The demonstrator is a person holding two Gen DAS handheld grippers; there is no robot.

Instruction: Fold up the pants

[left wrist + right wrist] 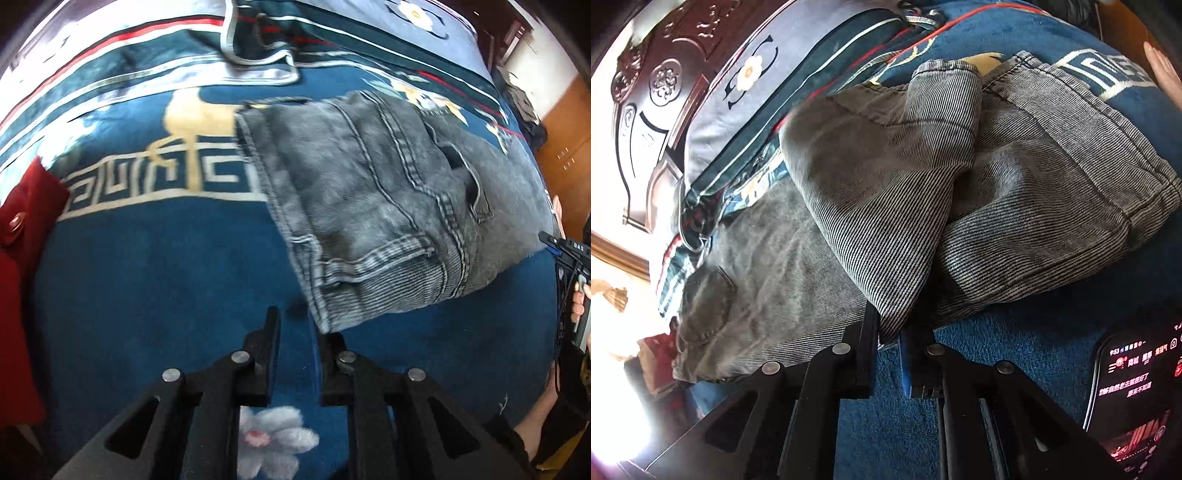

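My right view alone shows a lit phone and a carved headboard; my left, a red cloth. One pair of grey pants lies folded on the blue bed. Left jaws nearly closed, empty beside the pants' corner; right jaws nearly closed on a fold.

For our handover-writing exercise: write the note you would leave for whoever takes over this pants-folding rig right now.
Left gripper: fingers close together, nothing between them, just beside the pants' near corner.
Right gripper: the top flap's tip sits between its fingers; pinch unclear.
Pants: grey, on the blue blanket, already folded over into layers.
Left: top flap lies askew; probably square it up and smooth.
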